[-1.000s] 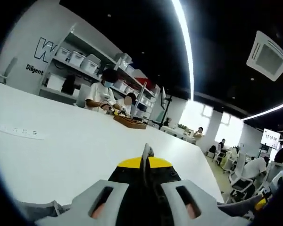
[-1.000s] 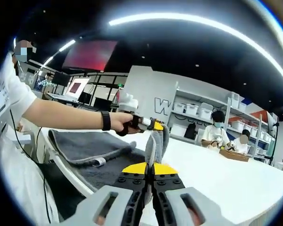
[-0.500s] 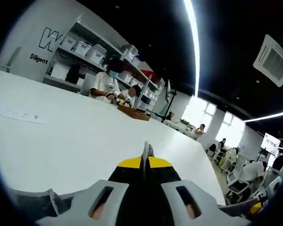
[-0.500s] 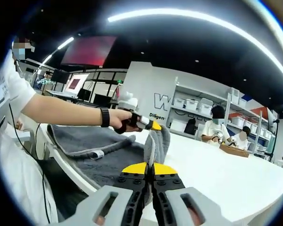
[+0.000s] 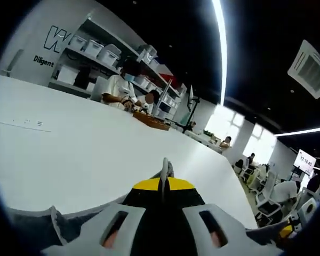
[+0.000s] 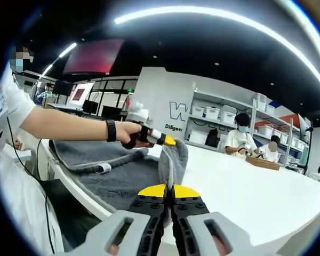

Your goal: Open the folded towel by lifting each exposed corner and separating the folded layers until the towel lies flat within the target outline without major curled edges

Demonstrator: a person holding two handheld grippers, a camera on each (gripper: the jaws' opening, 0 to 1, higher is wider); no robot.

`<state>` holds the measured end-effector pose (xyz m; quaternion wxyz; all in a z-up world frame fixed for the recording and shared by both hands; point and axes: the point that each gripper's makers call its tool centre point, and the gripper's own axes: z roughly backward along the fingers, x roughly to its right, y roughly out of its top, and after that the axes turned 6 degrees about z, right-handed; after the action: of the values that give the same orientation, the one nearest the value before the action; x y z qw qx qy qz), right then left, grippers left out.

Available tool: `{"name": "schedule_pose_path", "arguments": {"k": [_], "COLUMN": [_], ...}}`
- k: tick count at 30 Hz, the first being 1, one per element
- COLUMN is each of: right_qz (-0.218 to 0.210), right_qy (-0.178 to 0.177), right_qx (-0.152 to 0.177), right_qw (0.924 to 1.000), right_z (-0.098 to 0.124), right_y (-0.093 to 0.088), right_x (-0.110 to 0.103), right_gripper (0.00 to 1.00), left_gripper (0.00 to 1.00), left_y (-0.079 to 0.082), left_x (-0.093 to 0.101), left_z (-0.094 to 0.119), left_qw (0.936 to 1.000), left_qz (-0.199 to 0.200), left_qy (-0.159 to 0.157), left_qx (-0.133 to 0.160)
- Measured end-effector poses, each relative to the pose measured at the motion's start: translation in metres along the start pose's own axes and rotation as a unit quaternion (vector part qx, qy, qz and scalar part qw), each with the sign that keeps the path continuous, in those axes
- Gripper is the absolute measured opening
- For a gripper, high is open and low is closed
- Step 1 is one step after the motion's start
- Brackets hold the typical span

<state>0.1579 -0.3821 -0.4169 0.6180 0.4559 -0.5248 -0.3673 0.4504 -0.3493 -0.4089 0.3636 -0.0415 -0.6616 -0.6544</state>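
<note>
A dark grey towel (image 6: 114, 178) lies spread over the near corner of the white table (image 6: 256, 197); a small white label (image 6: 104, 169) is on it. One fold (image 6: 173, 157) rises up off the table. My right gripper (image 6: 169, 188) is shut on that raised fold. My left gripper (image 6: 167, 141), held by a hand coming in from the left, pinches the top edge of the same fold. In the left gripper view my left gripper (image 5: 164, 180) is shut, with a sliver of towel (image 5: 166, 167) sticking out past the jaws and grey towel (image 5: 40, 229) hanging below.
The person's bare forearm with a black wristband (image 6: 111, 130) reaches over the towel. The table edge (image 6: 69, 186) runs along the towel's left side. Two seated people (image 6: 244, 146) work at the far end beside a wooden tray (image 5: 152, 123). Shelves of white bins (image 5: 93, 49) line the wall.
The raised fold and my left gripper have come slightly down and nearer to my right gripper. Both views have shifted a little; both grips on the towel are unchanged.
</note>
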Motion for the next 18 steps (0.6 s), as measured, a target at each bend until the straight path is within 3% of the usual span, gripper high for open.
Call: {"name": "schedule_pose_path", "arguments": {"k": [18], "right_qz": [-0.007], "right_qy": [-0.027], "right_qx": [-0.012], "right_qw": [0.9995], "right_z": [0.001], "right_y": [-0.017], "right_x": [0.010], "right_gripper": [0.00], "left_gripper": [0.01], "left_y": [-0.012], "left_x": [0.000], "left_z": [-0.011], "left_qw": [0.9996], "left_qz": [0.025], "left_qy": [0.011], "left_qx": [-0.007]}}
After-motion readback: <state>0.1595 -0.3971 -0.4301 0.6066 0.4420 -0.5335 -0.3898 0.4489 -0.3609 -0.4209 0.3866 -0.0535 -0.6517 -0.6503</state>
